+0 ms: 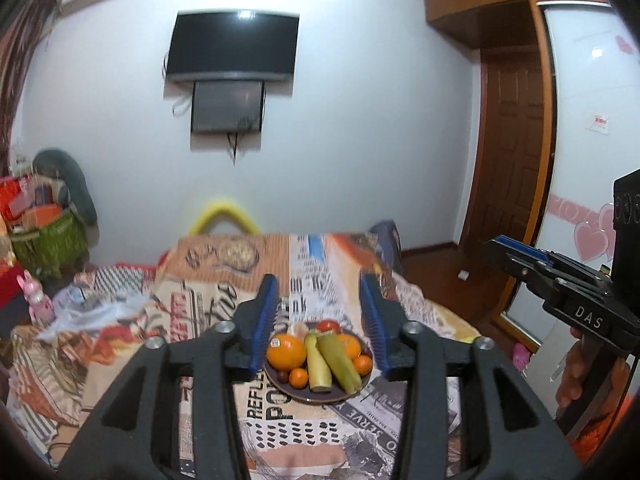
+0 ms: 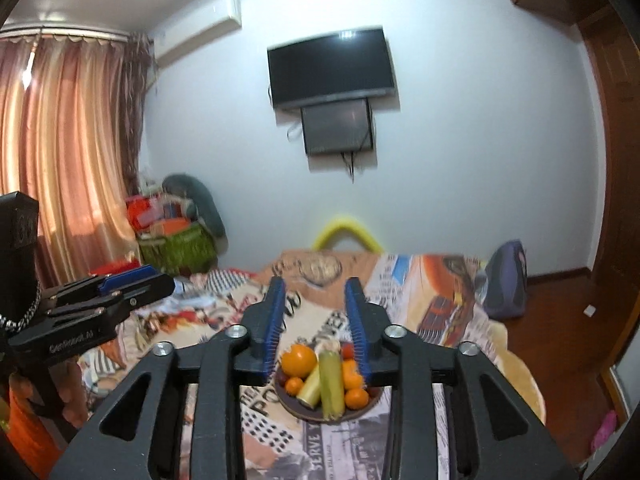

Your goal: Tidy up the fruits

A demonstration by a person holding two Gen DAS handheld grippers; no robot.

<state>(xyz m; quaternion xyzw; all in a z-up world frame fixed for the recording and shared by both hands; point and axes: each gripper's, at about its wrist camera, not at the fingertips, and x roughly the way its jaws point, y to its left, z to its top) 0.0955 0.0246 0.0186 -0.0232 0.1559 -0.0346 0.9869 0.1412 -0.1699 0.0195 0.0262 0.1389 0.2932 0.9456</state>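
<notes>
A dark round plate (image 1: 298,394) (image 2: 296,410) sits on a table covered by a printed newspaper-pattern cloth (image 1: 280,432) (image 2: 320,448). It holds a large orange (image 1: 286,351) (image 2: 299,360), several small oranges (image 1: 299,377), two corn cobs (image 1: 340,362) (image 2: 332,384) and a red fruit (image 1: 329,325). My left gripper (image 1: 320,322) is open and empty, held above and short of the plate. My right gripper (image 2: 316,326) is open and empty, also above the plate. Each gripper shows from the side in the other's view, the right (image 1: 516,252) and the left (image 2: 132,278).
The cloth (image 1: 224,276) runs back toward the white wall. A pink bunny toy (image 1: 38,296) and clutter lie at the left. A green basket (image 2: 176,248) stands by the curtain. A purple bag (image 2: 506,280) sits on the wooden floor at right.
</notes>
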